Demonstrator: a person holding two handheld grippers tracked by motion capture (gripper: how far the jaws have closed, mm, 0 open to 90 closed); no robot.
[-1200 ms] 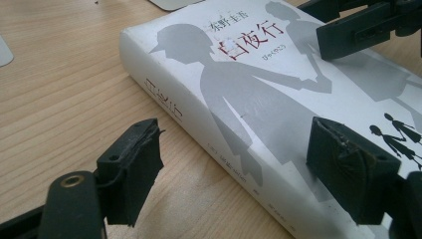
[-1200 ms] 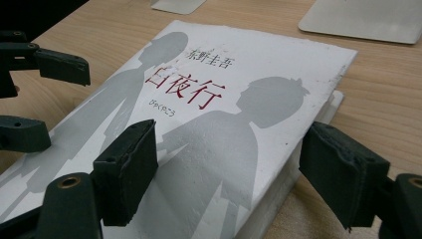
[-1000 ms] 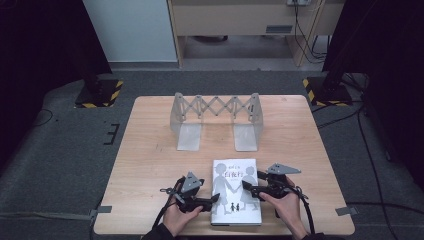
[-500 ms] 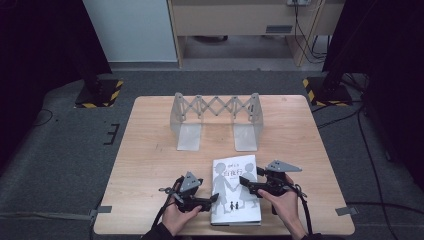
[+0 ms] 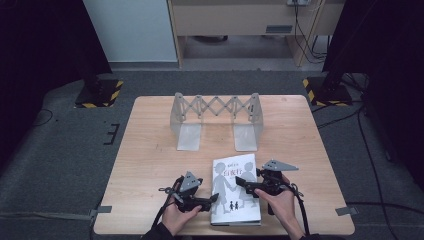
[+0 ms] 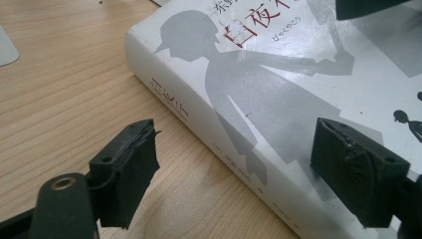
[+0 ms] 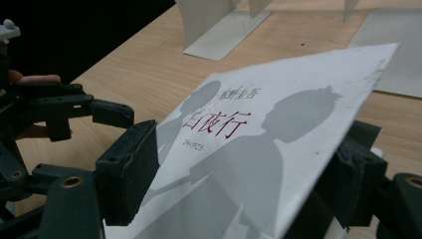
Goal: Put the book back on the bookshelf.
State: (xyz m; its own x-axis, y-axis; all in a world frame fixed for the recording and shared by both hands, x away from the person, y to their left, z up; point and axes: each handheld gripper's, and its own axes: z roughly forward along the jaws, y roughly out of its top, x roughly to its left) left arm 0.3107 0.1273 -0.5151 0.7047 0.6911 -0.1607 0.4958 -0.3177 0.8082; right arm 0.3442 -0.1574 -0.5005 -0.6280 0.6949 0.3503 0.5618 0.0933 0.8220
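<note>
Book (image 5: 235,189), white softcover, near edge of table betw. the two hands: front cover title in red, 3 large chars., "白夜行" (image 7: 217,122), w/ a small red line of kana just below it, too small to read for certain, and a small grey author line just above, 4 chars., not legible w/ certainty. Spine (image 6: 199,129), seen in left gripper view: grey vertical lettering, title at far end and smaller chars. toward near end, too faint and oblique to read. No other text, nos., brands or labels legible on anything else.
</note>
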